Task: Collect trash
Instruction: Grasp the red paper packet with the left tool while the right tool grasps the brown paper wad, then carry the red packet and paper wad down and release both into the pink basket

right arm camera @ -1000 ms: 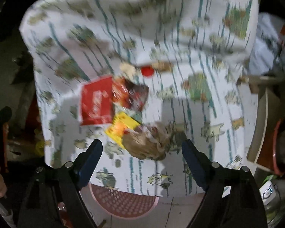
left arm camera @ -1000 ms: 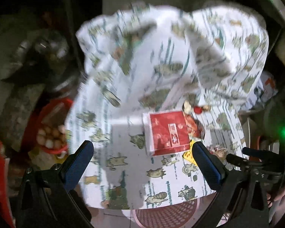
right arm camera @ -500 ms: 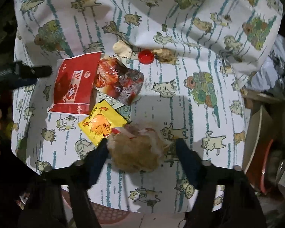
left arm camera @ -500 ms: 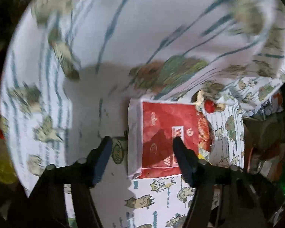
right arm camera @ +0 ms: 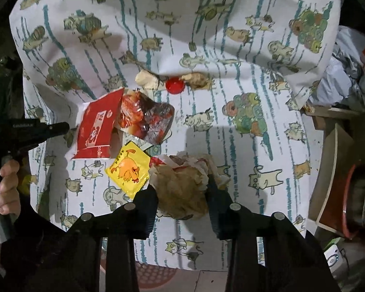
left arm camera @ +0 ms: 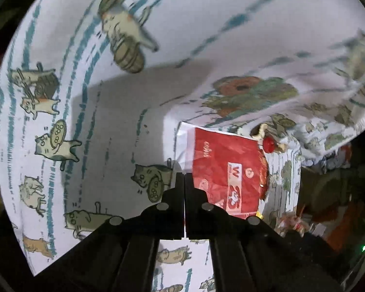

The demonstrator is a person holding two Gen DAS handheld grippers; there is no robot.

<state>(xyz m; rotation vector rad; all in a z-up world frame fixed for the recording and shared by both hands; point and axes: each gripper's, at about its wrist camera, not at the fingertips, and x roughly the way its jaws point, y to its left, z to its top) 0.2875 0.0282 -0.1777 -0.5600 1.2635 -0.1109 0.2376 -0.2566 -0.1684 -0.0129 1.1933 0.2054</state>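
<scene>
paper wad soft, light, pinched at its sides by right gripper
left gripper jaws together on red packet edge; thin, slippery

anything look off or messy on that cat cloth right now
Yes: litter is strewn across the cloth. A red packet, a clear wrapper, a yellow sachet and a red cap lie loose, and a crumpled brown wad sits between the right gripper fingers.

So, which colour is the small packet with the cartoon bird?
Yellow packet, with an orange bird; the right wrist view shows it best.
</scene>
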